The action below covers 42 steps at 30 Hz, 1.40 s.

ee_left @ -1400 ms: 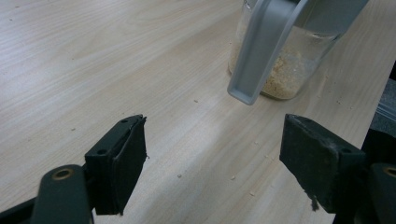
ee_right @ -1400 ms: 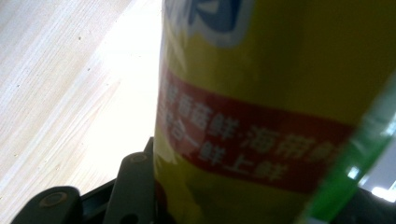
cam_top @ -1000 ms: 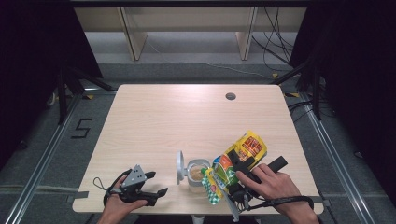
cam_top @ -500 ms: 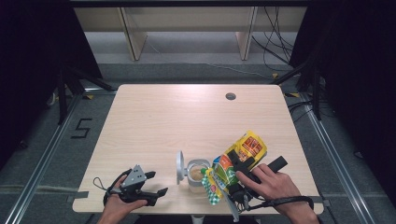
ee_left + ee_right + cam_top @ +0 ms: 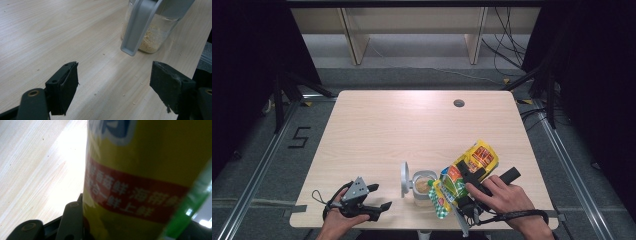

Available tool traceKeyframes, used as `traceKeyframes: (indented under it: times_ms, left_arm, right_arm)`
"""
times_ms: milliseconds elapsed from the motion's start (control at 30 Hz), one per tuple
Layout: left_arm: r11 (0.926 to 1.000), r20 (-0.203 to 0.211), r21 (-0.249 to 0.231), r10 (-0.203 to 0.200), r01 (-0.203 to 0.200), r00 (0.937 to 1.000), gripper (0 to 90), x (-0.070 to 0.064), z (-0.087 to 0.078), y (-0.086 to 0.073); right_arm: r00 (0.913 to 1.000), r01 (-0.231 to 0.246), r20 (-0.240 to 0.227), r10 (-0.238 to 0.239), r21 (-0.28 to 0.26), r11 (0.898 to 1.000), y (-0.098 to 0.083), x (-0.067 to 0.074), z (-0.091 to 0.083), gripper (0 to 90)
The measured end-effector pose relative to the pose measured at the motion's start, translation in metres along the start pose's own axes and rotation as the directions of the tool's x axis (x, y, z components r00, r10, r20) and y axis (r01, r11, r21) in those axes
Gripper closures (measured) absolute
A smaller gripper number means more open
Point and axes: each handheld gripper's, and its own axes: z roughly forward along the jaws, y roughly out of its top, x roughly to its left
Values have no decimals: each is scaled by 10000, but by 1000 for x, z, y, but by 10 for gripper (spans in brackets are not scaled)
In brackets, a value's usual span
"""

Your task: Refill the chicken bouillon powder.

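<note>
While the right gripper (image 5: 462, 192) clamps the yellow plastic snack bag (image 5: 467, 167) tipped over the clear glass jar (image 5: 423, 186) at the table's near edge, crumbs already cover its bottom — pouring looks partway done, with the jar's grey hinged lid (image 5: 404, 179) yet to close. Left gripper (image 5: 374, 196) rests open — empty.

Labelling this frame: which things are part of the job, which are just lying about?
In the job:
- snack bag, clamped in the right gripper, tipped over the jar
- glass jar holding crumbs
- jar lid, hinged open

Lying about:
- left gripper, open, idle
- table's cable hole
</note>
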Motion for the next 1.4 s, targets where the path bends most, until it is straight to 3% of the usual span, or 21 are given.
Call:
traceKeyframes:
  times_ms: [33, 133, 167, 233, 367, 400, 700, 733, 767, 800, 833, 867, 900, 933, 1033, 1067, 1100, 1167, 1233, 1267, 1400]
  left_arm:
    - [9998, -30, -153, -106, 105, 9999, 220, -1, 1, -1]
    - [9999, -12, -12, 150, -150, 9999, 220, 1, 0, 0]
    - [10000, 3, -83, -9, 9, 10000, 221, 0, 1, 0]
    - [9999, -41, -145, -11, 11, 10000, 221, -1, 1, -1]
    - [10000, -9, -78, -37, 37, 10000, 221, 0, 1, 0]
    - [9998, -57, -149, -118, 117, 9999, 221, -1, 1, -1]
    - [10000, -30, 2, 78, -78, 10000, 221, 0, 0, 0]
    - [10000, -30, 2, 78, -78, 10000, 221, 0, 0, 0]
    - [9999, -70, -148, -65, 64, 10000, 221, -1, 1, -1]
    - [9999, -70, -148, -65, 64, 10000, 221, -1, 1, -1]
    - [10000, -32, -12, 25, -25, 10000, 221, 0, 0, 0]
    - [10000, -15, -30, 37, -37, 10000, 221, 0, 0, 0]
    - [10000, -21, 5, 36, -36, 10000, 221, 0, 0, 0]
    - [10000, -85, -54, 11, -11, 10000, 221, -1, 0, 0]
    - [10000, -15, -58, 27, -27, 10000, 221, 0, 0, 0]
    - [10000, -22, 11, 54, -54, 10000, 221, 0, 0, 0]
    - [10000, -37, -6, 40, -40, 10000, 221, 0, 0, 0]
    - [10000, -34, 4, 69, -69, 10000, 221, 0, 0, 0]
    - [10000, -21, -83, 41, -41, 10000, 221, 0, 0, 0]
    - [10000, -13, -22, 39, -39, 10000, 221, 0, 0, 0]
    - [9999, -31, 79, 121, -121, 9999, 221, 0, -1, 1]
  right_arm:
    - [10000, 0, -4, 0, 16, 10000, 0, 0, 0, 576]
    - [9999, -113, 20, 113, 37, 9999, 0, 0, -1, 577]
    - [9997, -232, 8, 232, 86, 9997, 0, 0, -2, 576]
    - [10000, 74, 10, -74, 39, 10000, -1, -1, 0, 576]
    - [10000, 38, -2, -38, -2, 10000, -1, 0, 1, 577]
    - [9995, -309, -20, 310, 101, 9995, -1, 2, 0, 577]
    - [9993, -373, 2, 373, 179, 9991, -1, 2, -2, 577]
    - [9994, -356, 9, 356, 179, 9992, -1, 2, -2, 577]
    - [10000, -20, 12, 20, 101, 9999, -1, 0, -1, 577]
    - [9995, -314, -11, 315, 190, 9993, 0, 1, -2, 577]
    - [10000, 7, 57, -7, 89, 10000, -1, -1, -2, 578]
    - [9996, -291, 15, 291, 189, 9994, 0, 1, -3, 578]
    - [10000, -4, 54, 3, 92, 10000, 0, -1, -2, 577]
    - [9995, -329, 41, 329, 193, 9993, 1, 1, -4, 578]
    - [9996, -290, 32, 289, 138, 9995, 3, 1, -4, 578]
    - [9999, 94, 100, -95, 71, 9999, 2, -1, -3, 578]
    - [9999, 132, 98, -133, 57, 9999, 3, -1, -2, 578]
    - [9997, -241, 7, 241, 166, 9996, 4, 2, -2, 578]
    - [9997, -262, 38, 261, 172, 9995, 4, 2, -3, 578]
    - [9998, 165, 108, -165, 50, 9999, 3, -1, -2, 578]
    - [9996, 245, 96, -246, 170, 9996, 3, -1, -3, 579]
